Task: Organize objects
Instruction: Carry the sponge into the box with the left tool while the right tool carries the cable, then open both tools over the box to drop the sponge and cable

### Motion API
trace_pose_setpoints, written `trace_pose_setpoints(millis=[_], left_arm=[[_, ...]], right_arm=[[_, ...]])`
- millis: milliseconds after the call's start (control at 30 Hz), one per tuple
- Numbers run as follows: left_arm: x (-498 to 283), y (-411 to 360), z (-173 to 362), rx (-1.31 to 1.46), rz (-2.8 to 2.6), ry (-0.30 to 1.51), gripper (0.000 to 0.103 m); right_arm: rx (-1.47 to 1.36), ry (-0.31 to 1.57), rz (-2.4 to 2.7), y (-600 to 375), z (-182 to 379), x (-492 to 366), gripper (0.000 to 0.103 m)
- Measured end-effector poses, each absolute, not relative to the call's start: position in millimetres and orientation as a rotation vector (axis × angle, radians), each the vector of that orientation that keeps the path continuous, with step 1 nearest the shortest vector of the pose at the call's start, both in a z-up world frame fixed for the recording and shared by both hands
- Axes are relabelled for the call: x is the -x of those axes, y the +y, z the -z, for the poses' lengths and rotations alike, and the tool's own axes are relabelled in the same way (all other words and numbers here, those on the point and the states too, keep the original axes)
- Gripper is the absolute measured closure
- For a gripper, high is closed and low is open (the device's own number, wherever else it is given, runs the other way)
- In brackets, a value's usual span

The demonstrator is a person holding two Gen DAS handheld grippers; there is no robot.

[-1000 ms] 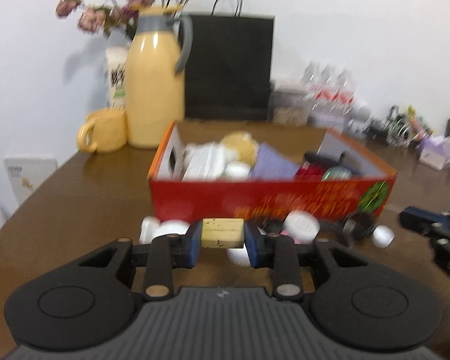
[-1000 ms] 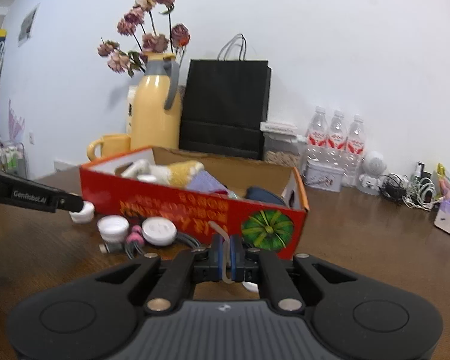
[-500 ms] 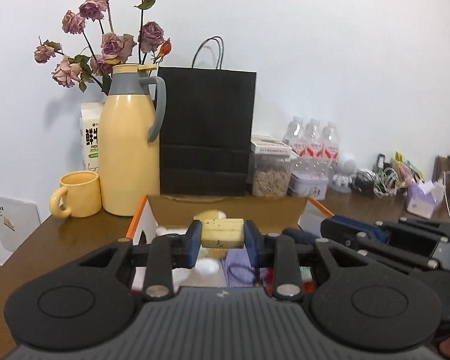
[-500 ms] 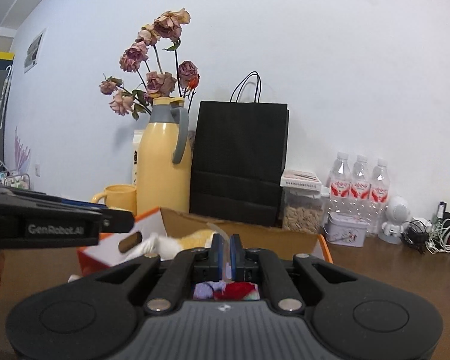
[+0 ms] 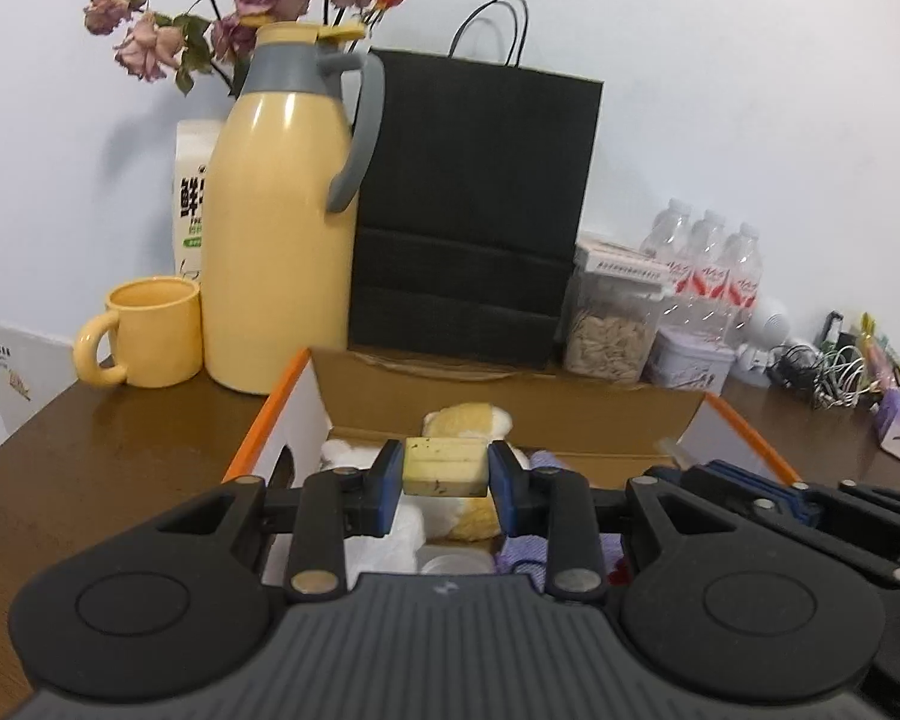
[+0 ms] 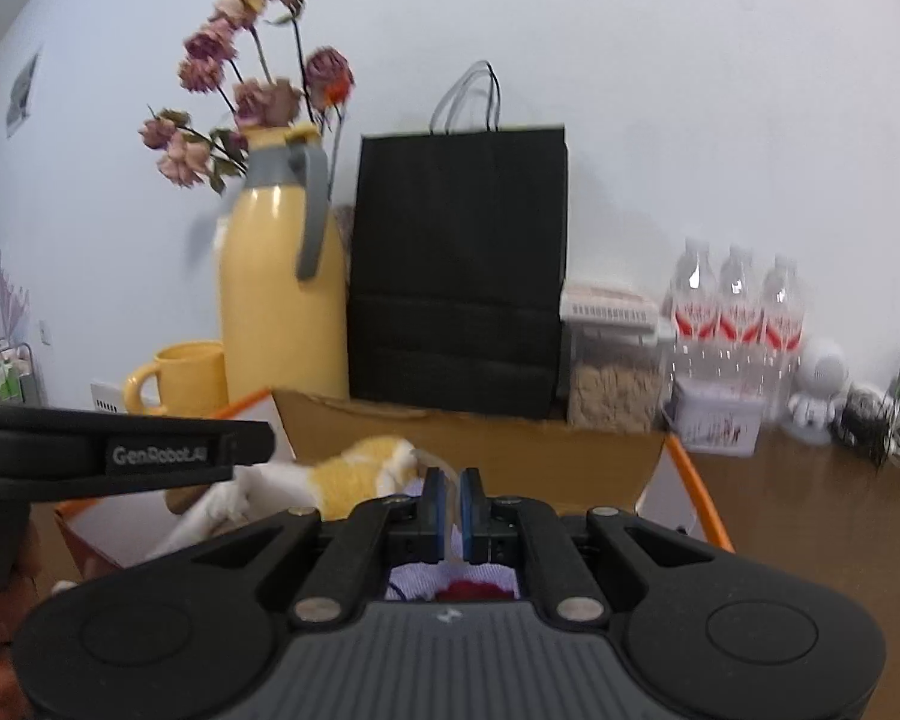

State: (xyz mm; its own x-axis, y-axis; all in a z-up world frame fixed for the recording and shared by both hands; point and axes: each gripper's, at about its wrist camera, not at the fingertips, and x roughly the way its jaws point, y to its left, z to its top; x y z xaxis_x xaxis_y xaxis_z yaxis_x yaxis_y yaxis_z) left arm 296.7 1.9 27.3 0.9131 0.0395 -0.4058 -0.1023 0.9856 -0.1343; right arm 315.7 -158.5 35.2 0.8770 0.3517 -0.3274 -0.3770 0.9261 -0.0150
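Note:
My left gripper (image 5: 445,477) is shut on a pale yellow cork block (image 5: 444,463) and holds it over the open orange-rimmed cardboard box (image 5: 510,402). Below it lie a yellow-and-white plush (image 5: 468,417), a purple cloth (image 5: 519,549) and white items. My right gripper (image 6: 449,501) is shut on a thin pale translucent strip (image 6: 448,531), also above the box (image 6: 510,450), with the purple cloth (image 6: 426,585) beneath. The right gripper (image 5: 750,480) shows beside the left one, close on its right.
Behind the box stand a yellow thermos jug (image 5: 276,228), a yellow mug (image 5: 150,330), a black paper bag (image 5: 468,210), a seed jar (image 5: 612,324) and water bottles (image 5: 714,270). Cables (image 5: 828,372) lie at the back right. Dried roses (image 6: 252,78) rise over the jug.
Both grippers moved forward from in front of the box to above its open top, each keeping its hold. The box's red front wall and the loose lids on the table dropped out of view.

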Motion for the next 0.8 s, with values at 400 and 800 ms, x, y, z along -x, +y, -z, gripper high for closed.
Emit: trace_pose_setpoints(millis=[400, 800], left_arm=[[-280.0, -0.3, -32.8, 0.134, -0.081, 0.338, 0.024], [-264.3, 1.0, -40.5, 0.145, -0.09, 0.258, 0.0]], right_arm=[[0.095, 0.344, -0.35, -161.1, -30.9, -307.4, 0.075], [0.091, 0.318, -0.33, -164.4, -35.6, -298.0, 0.0]])
